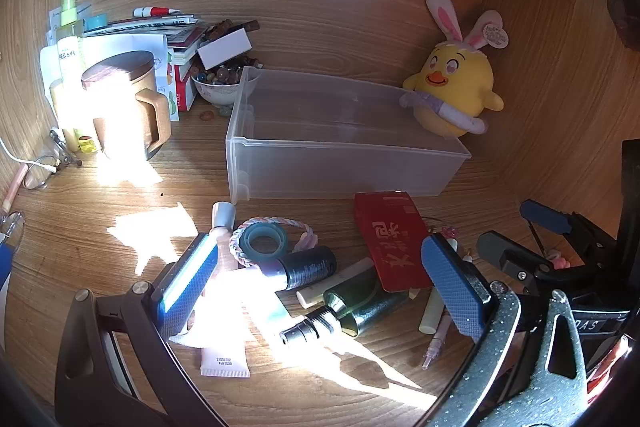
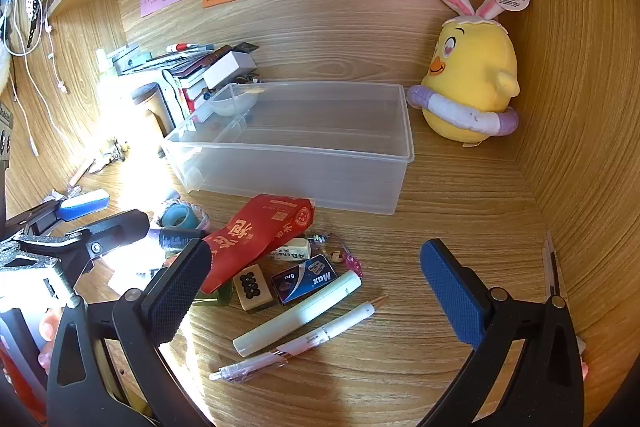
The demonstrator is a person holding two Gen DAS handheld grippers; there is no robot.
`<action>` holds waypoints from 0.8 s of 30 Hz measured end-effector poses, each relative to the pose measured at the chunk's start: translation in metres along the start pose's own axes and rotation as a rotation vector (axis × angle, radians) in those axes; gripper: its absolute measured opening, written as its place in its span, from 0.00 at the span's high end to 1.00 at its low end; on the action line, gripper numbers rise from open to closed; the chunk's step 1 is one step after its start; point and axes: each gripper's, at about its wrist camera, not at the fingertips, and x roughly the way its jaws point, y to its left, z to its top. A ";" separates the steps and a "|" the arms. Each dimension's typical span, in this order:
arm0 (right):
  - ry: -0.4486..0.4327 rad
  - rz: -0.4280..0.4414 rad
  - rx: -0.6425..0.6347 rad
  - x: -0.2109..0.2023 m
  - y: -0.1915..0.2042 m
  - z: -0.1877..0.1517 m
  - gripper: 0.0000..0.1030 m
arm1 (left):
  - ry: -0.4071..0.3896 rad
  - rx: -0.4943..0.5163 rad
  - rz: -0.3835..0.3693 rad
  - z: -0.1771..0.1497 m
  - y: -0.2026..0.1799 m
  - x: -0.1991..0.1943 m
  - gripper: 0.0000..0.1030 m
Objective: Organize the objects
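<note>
An empty clear plastic bin [image 1: 340,163] [image 2: 304,183] stands at the back of the wooden desk. In front of it lies a clutter: a red packet [image 1: 394,239] [image 2: 256,239], a tape roll [image 1: 266,239], a dark bottle [image 1: 308,265], a green pump bottle [image 1: 360,303] and a pink tube [image 1: 224,359]. My left gripper [image 1: 320,279] is open above these bottles. My right gripper [image 2: 316,291] is open over a mahjong tile [image 2: 252,285], a blue Max box [image 2: 304,279], a white stick [image 2: 300,315] and a pink pen [image 2: 300,343]. Neither holds anything.
A yellow plush chick [image 1: 456,83] [image 2: 472,79] sits in the back right corner beside the bin. On the left stand a lidded mug [image 1: 124,99], a bowl of beads [image 1: 218,87] and stacked books [image 1: 160,31]. Wooden walls close in the back and right.
</note>
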 end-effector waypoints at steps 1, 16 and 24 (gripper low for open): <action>0.000 0.000 0.000 0.000 0.001 0.000 0.00 | -0.001 0.000 0.001 -0.001 0.000 0.000 0.00; 0.049 -0.047 0.018 0.003 -0.006 -0.016 0.00 | 0.007 -0.087 0.056 -0.021 0.041 -0.018 0.00; 0.133 -0.085 0.066 0.019 -0.018 -0.035 0.00 | 0.056 -0.158 0.108 -0.041 0.076 -0.015 0.17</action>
